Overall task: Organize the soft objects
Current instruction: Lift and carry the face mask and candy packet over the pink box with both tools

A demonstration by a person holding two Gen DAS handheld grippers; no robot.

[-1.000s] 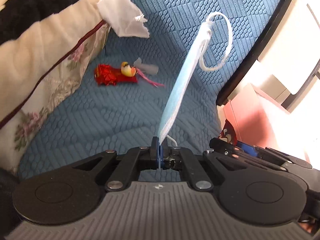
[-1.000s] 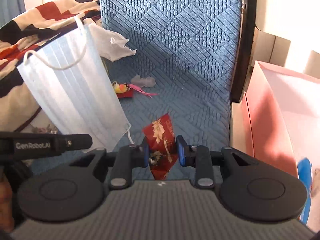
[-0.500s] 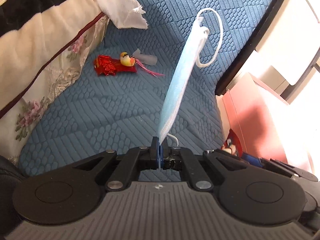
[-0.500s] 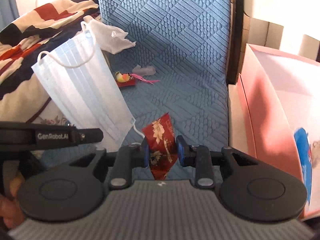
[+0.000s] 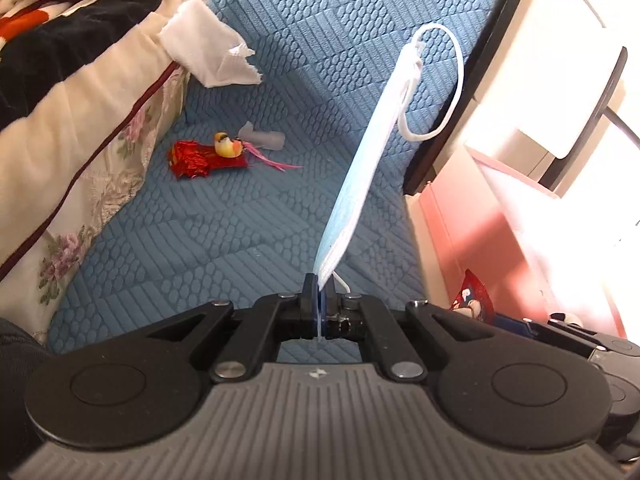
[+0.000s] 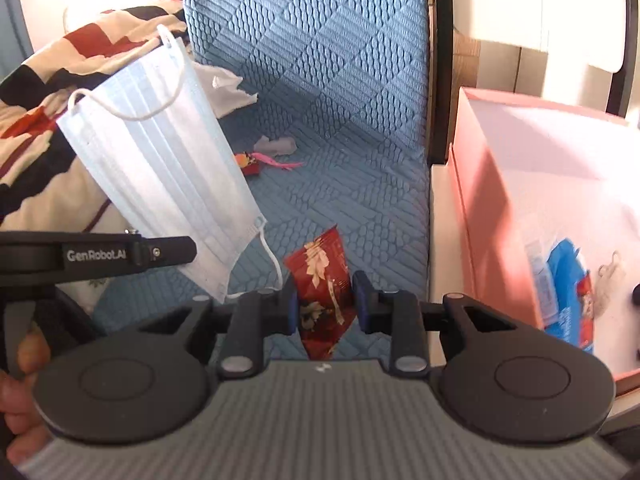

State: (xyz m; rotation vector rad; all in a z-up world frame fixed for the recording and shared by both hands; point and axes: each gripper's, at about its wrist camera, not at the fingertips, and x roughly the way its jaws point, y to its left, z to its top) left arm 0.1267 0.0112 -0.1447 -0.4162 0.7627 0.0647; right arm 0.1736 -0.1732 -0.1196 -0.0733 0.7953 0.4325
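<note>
Bare blue mattress (image 5: 248, 216) ahead; pink box (image 6: 492, 208) walls the right side

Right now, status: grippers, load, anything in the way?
Left gripper shut on face mask. Right gripper shut on red packet. Pink box open alongside, nothing blocking.

One blue face mask (image 6: 160, 160), two red shiny packets: one (image 6: 324, 296) in the right view, one (image 5: 190, 158) on the blue bed cover (image 5: 224, 240). One little toy bird (image 5: 227, 147), one white torn cloth (image 5: 208, 56), one pink box (image 6: 500, 184), two tongs (image 5: 320, 300) (image 6: 325, 304)
</note>
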